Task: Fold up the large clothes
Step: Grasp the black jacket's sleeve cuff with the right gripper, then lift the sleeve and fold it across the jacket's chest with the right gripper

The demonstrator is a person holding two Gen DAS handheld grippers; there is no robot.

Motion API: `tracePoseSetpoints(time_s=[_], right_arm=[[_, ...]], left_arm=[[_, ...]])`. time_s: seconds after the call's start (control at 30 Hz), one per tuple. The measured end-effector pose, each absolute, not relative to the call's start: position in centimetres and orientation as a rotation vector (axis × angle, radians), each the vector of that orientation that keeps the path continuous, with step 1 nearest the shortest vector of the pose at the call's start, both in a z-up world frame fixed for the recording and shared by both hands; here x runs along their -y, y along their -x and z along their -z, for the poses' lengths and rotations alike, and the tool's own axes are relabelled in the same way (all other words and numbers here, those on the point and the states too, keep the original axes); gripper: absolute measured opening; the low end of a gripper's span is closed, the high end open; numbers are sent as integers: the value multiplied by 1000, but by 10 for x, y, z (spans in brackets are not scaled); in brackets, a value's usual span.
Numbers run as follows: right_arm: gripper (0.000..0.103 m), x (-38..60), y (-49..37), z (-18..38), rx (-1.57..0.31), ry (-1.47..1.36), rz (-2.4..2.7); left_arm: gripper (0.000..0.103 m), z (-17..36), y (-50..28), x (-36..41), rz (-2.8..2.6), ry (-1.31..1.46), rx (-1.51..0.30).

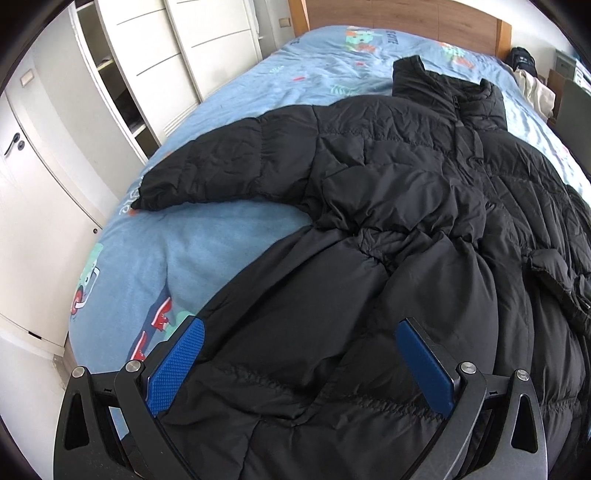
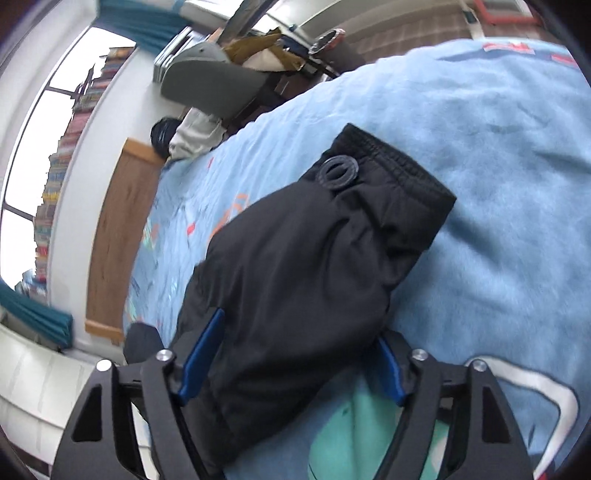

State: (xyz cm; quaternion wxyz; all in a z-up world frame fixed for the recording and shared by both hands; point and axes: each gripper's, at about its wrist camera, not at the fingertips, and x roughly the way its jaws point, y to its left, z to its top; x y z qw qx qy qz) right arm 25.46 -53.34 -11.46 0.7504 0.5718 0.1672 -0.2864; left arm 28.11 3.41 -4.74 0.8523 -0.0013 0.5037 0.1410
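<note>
A black puffer jacket (image 1: 388,177) lies spread on the blue printed bedspread (image 1: 229,236), collar toward the wooden headboard, one sleeve (image 1: 207,170) stretched out to the left. My left gripper (image 1: 299,347) is open, its blue pads (image 1: 177,365) on either side of the jacket's lower hem. In the right wrist view the other sleeve (image 2: 314,258), with an elastic cuff (image 2: 399,166) and a round patch, runs between the wide-apart blue fingers (image 2: 201,354) of my right gripper (image 2: 295,350). The fabric fills the gap between them, and the jaws do not look closed on it.
White wardrobes and a door (image 1: 44,177) stand along the bed's left side. A wooden headboard (image 1: 406,14) is at the far end. Beyond the bed's other side are a grey chair (image 2: 218,81), clutter and a window (image 2: 44,147).
</note>
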Motion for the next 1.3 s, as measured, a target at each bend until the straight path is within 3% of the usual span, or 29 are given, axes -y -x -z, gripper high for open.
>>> tracePoseSetpoints(time_s=[0.23,0.33,0.8,1.07,1.3], right_arm=[[20,553,-271,113,-329,-1244,579],[14,544,-280,95,-343,-1168,562],[11,400,-379,-49,-379,-751,175],[11,271,-450,-39,-552,-575,1],[11,184,-462,27,-754,-453,-76]], left_arm=[[102,50,-281,-38,-295,18,-1065],[102,47,-278,-44,-299,38,-1058],[102,31,-249,-84,-319,129,-1005],[102,33,-231,-120,-361,196,-1000],[102,38,-221,-145,-399,232,-1004]])
